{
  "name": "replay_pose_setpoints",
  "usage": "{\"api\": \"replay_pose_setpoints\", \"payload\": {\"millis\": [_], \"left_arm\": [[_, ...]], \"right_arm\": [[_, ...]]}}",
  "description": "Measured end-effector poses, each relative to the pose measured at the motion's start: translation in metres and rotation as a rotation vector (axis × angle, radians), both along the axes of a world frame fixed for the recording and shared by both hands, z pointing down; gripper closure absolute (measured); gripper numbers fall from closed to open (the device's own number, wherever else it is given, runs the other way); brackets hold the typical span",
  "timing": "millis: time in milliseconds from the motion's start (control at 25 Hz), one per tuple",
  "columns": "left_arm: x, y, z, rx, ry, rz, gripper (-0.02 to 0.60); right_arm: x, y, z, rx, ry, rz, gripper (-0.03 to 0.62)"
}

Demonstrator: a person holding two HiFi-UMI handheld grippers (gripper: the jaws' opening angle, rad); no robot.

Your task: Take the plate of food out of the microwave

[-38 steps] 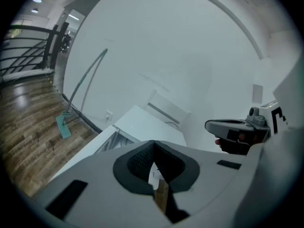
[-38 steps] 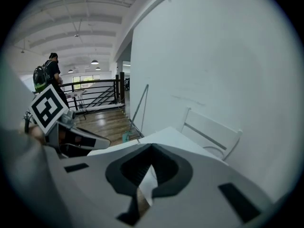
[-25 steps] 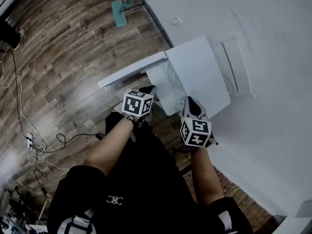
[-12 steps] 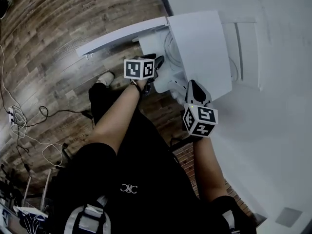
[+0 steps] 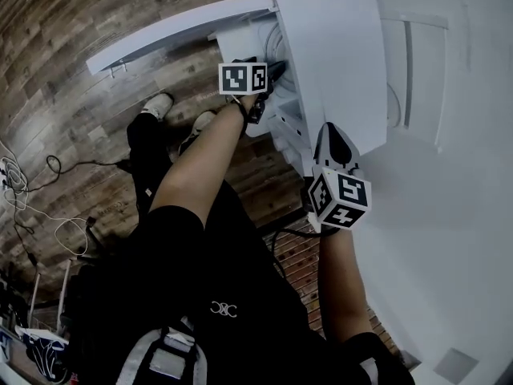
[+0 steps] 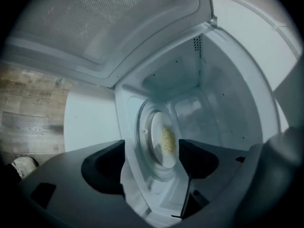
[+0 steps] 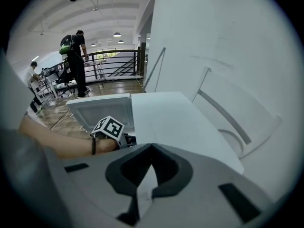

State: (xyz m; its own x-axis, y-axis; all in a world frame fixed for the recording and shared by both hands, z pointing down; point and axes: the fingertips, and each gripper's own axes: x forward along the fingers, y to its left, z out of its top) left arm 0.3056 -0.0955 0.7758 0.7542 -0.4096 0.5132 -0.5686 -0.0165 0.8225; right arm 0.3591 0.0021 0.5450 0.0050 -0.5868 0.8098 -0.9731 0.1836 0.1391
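Note:
The white microwave [image 5: 337,54] stands with its door [image 5: 176,26] swung wide open. Inside, in the left gripper view, a white plate [image 6: 159,148] with a small heap of yellow food [image 6: 167,139] rests on the glass turntable [image 6: 142,127]. My left gripper [image 6: 152,160] is at the mouth of the cavity, its jaws opening, nothing pressed between them and the plate still ahead of the fingertips. It also shows in the head view as the left gripper [image 5: 271,72]. My right gripper [image 5: 333,135] hangs shut beside the microwave's right front corner, holding nothing.
The microwave's flat top [image 7: 175,122] and the wall [image 7: 228,42] fill the right gripper view. A person with a green backpack [image 7: 75,56] stands far off near railings. Cables [image 5: 32,207] lie on the wood floor at the left. My own legs are below.
My left gripper has moved forward from in front of the microwave into its open mouth. The right gripper has stayed beside the microwave's corner. The head camera has leaned closer.

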Motion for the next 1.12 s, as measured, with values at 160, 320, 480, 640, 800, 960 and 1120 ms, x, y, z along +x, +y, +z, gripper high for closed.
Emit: {"api": "replay_pose_setpoints", "payload": {"millis": [160, 320, 480, 640, 800, 960, 1120], "left_arm": [[0.018, -0.003, 0.020, -0.032, -0.065, 0.016, 0.221], [0.026, -0.008, 0.031, -0.050, -0.121, 0.006, 0.212], [0.023, -0.006, 0.043, -0.077, -0.203, 0.030, 0.213], [0.020, 0.005, 0.053, -0.156, -0.165, 0.004, 0.215], [0.011, 0.011, 0.049, -0.215, -0.048, -0.060, 0.310], [0.004, 0.016, 0.035, -0.193, 0.046, -0.091, 0.475], [0.002, 0.019, 0.028, -0.190, 0.133, -0.092, 0.543]], "right_arm": [[0.010, 0.002, 0.004, -0.002, 0.006, 0.015, 0.580], [0.022, 0.007, 0.006, -0.008, 0.014, 0.032, 0.580], [0.031, 0.013, 0.008, -0.014, 0.011, 0.055, 0.580], [0.033, 0.015, 0.009, -0.017, 0.007, 0.059, 0.580], [0.027, 0.010, 0.009, -0.006, -0.003, 0.053, 0.580], [0.021, 0.007, 0.006, 0.003, -0.013, 0.051, 0.580], [0.012, 0.004, 0.005, 0.008, -0.022, 0.046, 0.580]]}}
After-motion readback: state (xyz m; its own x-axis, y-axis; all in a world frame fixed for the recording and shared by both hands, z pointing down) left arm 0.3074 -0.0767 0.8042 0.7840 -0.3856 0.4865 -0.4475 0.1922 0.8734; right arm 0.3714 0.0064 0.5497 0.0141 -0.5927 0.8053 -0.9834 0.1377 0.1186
